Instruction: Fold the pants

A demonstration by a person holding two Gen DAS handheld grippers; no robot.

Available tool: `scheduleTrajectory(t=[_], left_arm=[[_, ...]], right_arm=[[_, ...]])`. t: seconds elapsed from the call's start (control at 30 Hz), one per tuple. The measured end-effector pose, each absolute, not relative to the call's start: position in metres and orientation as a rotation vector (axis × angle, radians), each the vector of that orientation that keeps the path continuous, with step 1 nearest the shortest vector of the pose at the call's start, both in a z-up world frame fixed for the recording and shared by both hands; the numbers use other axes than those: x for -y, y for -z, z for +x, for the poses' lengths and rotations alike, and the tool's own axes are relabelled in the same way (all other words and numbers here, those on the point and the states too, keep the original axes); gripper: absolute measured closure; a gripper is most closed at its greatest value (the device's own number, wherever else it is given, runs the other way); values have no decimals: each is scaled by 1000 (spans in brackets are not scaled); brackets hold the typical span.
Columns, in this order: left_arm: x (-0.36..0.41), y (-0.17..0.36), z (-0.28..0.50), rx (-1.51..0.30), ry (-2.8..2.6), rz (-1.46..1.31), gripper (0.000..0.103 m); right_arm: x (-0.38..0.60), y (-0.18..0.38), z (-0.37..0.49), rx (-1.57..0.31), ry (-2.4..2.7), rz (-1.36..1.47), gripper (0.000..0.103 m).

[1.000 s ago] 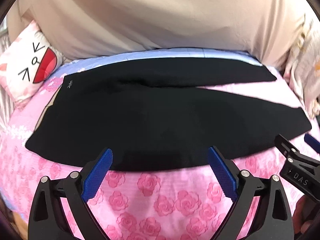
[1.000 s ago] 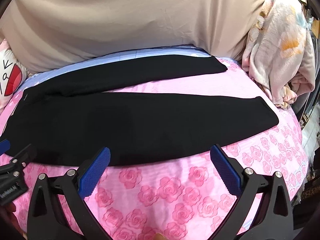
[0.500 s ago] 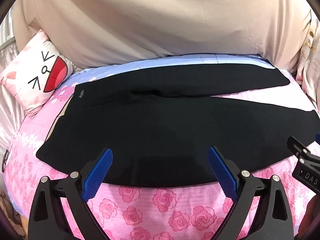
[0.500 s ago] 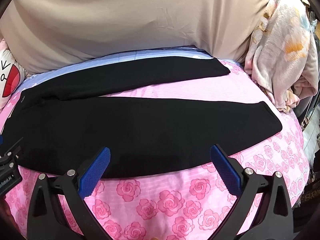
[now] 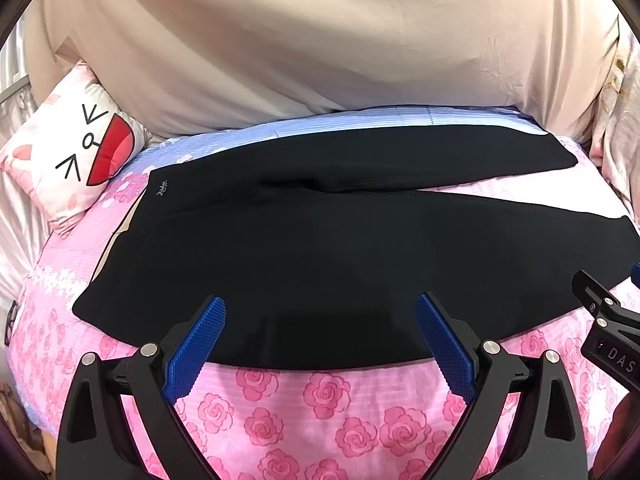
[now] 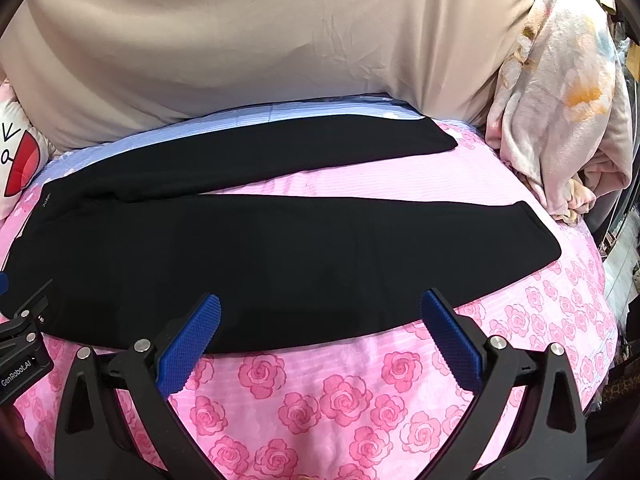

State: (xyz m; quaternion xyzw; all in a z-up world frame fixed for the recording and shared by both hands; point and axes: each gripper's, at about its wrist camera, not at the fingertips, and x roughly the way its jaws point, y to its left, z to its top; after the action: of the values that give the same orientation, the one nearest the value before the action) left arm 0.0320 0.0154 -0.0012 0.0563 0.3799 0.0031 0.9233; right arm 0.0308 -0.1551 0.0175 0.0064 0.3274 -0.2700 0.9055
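Black pants lie spread flat on a pink rose-print bed, waistband to the left, both legs stretching right and splayed apart in a V. My left gripper hovers open above the near edge of the pants around the hip and thigh, nothing between its blue pads. Over the near leg's front edge my right gripper is open too, and empty. The right gripper's body shows at the right edge of the left wrist view; the left gripper's body shows at the left edge of the right wrist view.
A white cartoon-face pillow leans at the bed's left end. A beige curtain or sheet hangs behind the bed. A crumpled pale floral blanket is piled at the right end. The bedspread drops away towards me.
Both grippers have risen and pulled back slightly from the pants, so the cloth sits lower and farther in each view. Both stayed open.
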Motion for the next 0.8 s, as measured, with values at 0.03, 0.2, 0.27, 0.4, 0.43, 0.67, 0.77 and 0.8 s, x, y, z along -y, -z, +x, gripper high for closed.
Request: scheduleTrajectory(t=[0.03,0.2,0.27,0.4,0.43,0.67,0.77,0.8], left_arm=[[-15,1,32,-779,-8,117,9],[-15,0,30,-778,-6,118,9],[-15,-1,31,-778,-7,120,9],[-14,-1,30,-778,-5,124,9],[-13,-1,30,-778,-4,125,9],[-12,1,31,-785,-1,124,9],[-12,1,31,-786,-1,130,9],[-11,1,31,-784,-4,132,9]], right_arm=[[155,-18,30,-675,559,13,5],[156,-19,28,-674,561,14,5],[155,-19,27,-673,560,12,5],[155,-19,27,-672,560,13,5],[155,-19,26,-672,559,12,5],[155,-20,26,-672,562,10,5],[156,-20,26,-674,563,12,5],[156,-20,26,-674,563,13,5]])
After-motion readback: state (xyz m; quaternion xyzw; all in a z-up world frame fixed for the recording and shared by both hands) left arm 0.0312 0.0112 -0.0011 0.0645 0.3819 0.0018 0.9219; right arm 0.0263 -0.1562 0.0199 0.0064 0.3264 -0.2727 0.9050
